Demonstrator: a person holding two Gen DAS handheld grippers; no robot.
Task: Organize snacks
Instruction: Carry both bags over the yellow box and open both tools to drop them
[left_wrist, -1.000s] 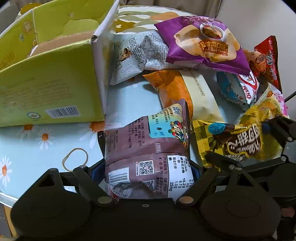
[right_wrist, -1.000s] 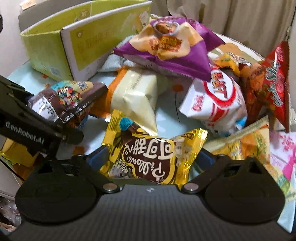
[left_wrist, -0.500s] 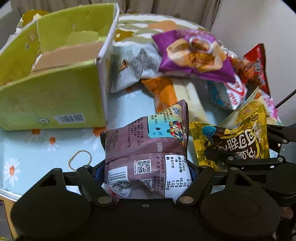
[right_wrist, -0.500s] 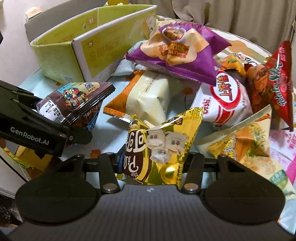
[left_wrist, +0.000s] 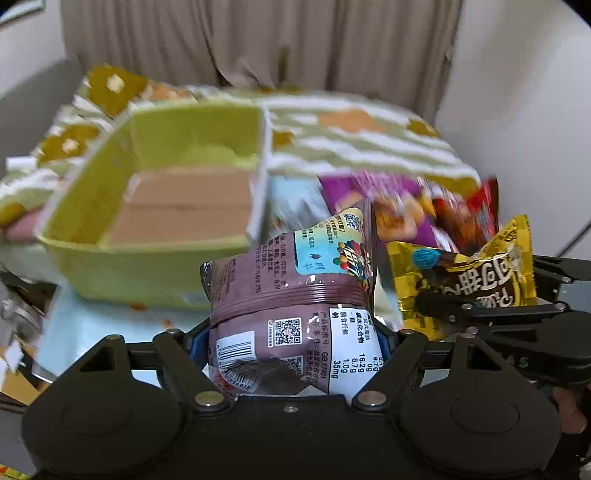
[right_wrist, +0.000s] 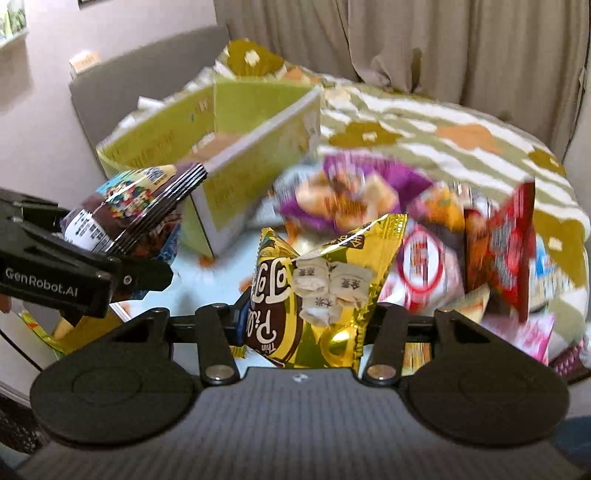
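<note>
My left gripper (left_wrist: 291, 332) is shut on a brown chocolate-candy packet (left_wrist: 295, 295) and holds it in the air in front of the open green cardboard box (left_wrist: 162, 206). The packet also shows in the right wrist view (right_wrist: 129, 210). My right gripper (right_wrist: 310, 314) is shut on a gold-and-brown snack packet (right_wrist: 317, 280), lifted above the table; it also shows in the left wrist view (left_wrist: 469, 273). The box (right_wrist: 229, 147) stands at the left in the right wrist view, with nothing visible inside it.
A pile of snacks lies on the table to the right: a purple bag (right_wrist: 347, 188), a red bag (right_wrist: 506, 243), a white-and-red bag (right_wrist: 421, 266). A patterned green-and-white blanket (right_wrist: 443, 129) lies behind. Curtains and wall stand beyond.
Both grippers have risen with their packets. The view now looks down into the box from higher up. The scene is blurred by the motion.
</note>
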